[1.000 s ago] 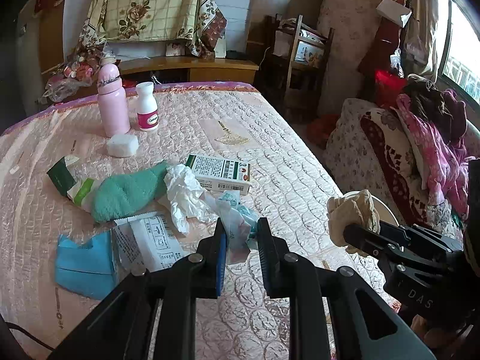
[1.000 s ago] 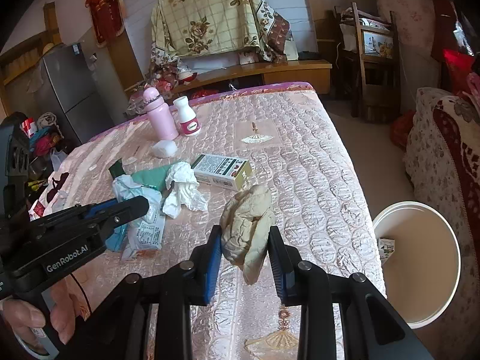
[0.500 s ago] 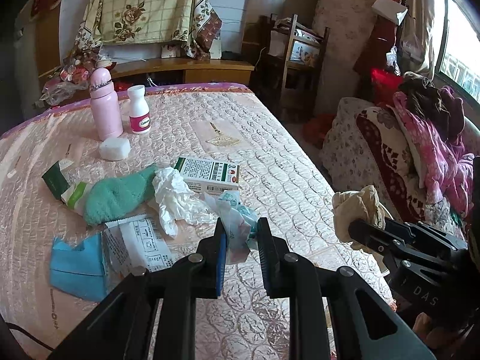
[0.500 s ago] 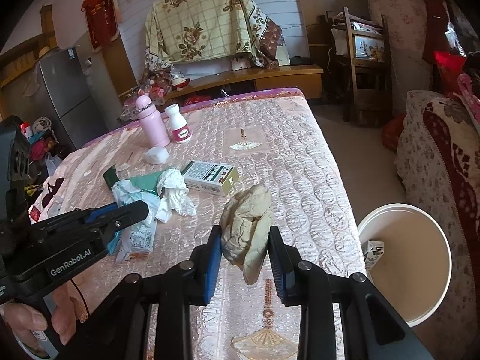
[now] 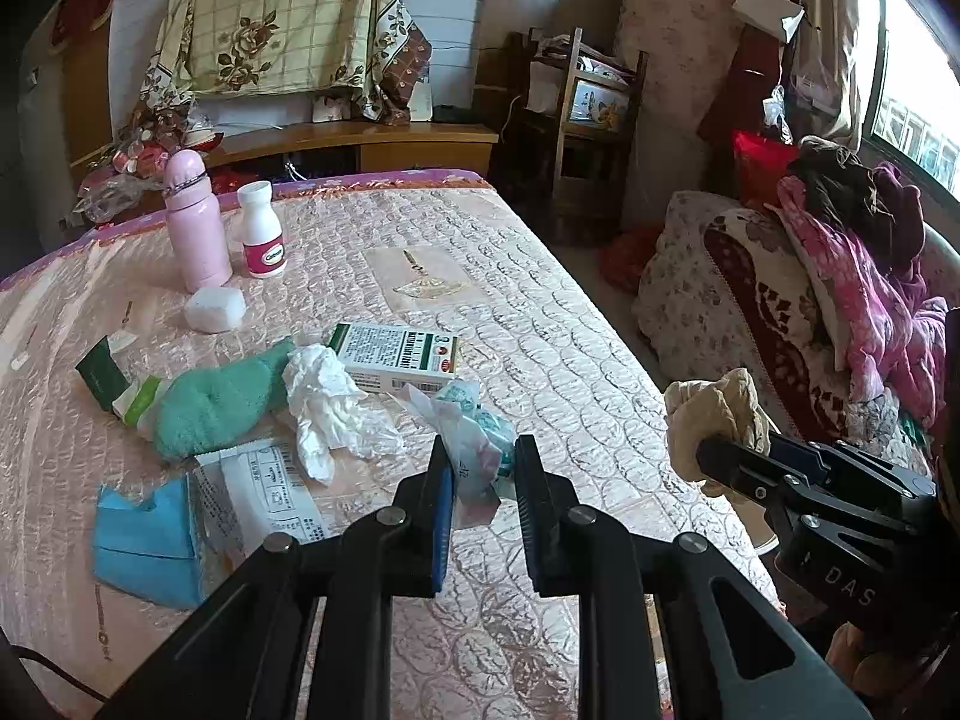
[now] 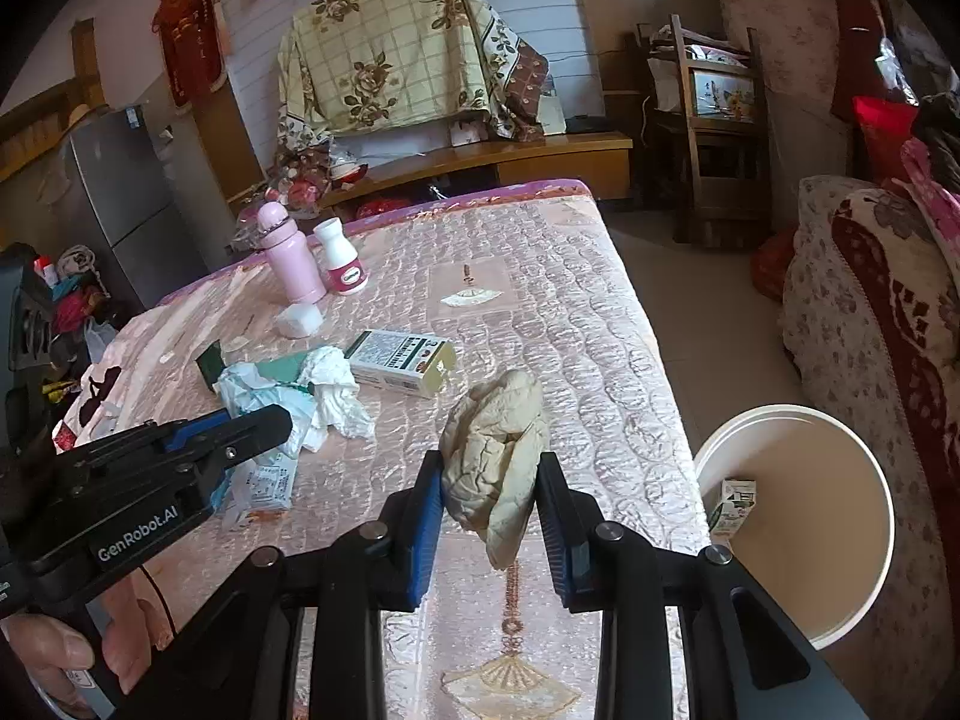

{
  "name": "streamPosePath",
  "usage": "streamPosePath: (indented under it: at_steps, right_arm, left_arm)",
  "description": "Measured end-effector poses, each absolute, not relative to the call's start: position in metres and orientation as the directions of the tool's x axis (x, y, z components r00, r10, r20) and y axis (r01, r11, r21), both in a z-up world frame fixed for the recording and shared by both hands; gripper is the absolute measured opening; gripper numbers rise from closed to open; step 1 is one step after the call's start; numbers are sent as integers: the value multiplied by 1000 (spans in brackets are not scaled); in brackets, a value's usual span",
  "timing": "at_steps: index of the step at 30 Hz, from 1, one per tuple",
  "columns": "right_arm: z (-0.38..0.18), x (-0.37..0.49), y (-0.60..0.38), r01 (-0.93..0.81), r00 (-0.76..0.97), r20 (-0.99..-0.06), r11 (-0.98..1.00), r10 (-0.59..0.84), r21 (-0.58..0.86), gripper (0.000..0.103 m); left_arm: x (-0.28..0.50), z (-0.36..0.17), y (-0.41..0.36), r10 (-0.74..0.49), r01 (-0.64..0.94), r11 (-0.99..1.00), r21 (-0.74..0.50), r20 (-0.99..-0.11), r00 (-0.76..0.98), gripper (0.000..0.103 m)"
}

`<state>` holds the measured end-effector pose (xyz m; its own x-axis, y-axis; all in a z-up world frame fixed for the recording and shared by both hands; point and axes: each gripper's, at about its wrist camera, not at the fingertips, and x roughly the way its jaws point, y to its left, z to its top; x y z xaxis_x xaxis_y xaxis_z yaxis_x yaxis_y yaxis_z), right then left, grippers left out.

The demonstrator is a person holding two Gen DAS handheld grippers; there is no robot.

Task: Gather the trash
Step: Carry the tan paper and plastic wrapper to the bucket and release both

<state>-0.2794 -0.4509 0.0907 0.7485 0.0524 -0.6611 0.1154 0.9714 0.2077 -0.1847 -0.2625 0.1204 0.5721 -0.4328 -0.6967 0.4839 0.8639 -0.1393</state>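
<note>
My left gripper [image 5: 480, 468] is shut on a crumpled white and teal plastic wrapper [image 5: 474, 432], held above the pink quilted bed [image 5: 540, 312]. My right gripper [image 6: 489, 480] is shut on a beige crumpled wad [image 6: 498, 456], hanging near the bed's right edge. In the left wrist view that same beige wad [image 5: 711, 414] shows at the right. A white bin [image 6: 798, 534] stands on the floor beside the bed, with a small carton [image 6: 735, 504] inside. On the bed lie a white tissue [image 5: 324, 396], a green sock [image 5: 210, 399], a medicine box [image 5: 399, 354] and a blue packet [image 5: 147, 531].
A pink bottle [image 5: 195, 222], a white pill bottle [image 5: 261, 231] and a small white tub [image 5: 215, 309] stand at the bed's far left. A printed sachet [image 5: 264, 492] lies by the blue packet. A sofa [image 6: 876, 312] with clothes flanks the bin. A hand [image 6: 66, 648] grips the left tool.
Both grippers have kept their loads. The views have shifted slightly, so the bed's items sit a little further left and the bin shows more fully.
</note>
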Motion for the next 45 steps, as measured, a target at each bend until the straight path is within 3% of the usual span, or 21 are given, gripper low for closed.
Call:
streamPosePath:
  at_steps: [27, 45]
  right_arm:
    - [79, -292, -490, 201, 731, -682, 957, -6, 207, 32]
    - [58, -322, -568, 363, 687, -719, 908, -109, 208, 32]
  left_arm:
    - [-188, 113, -302, -449, 530, 838, -126, -712, 540, 21]
    - [-200, 101, -385, -530, 647, 745, -165, -735, 423, 21]
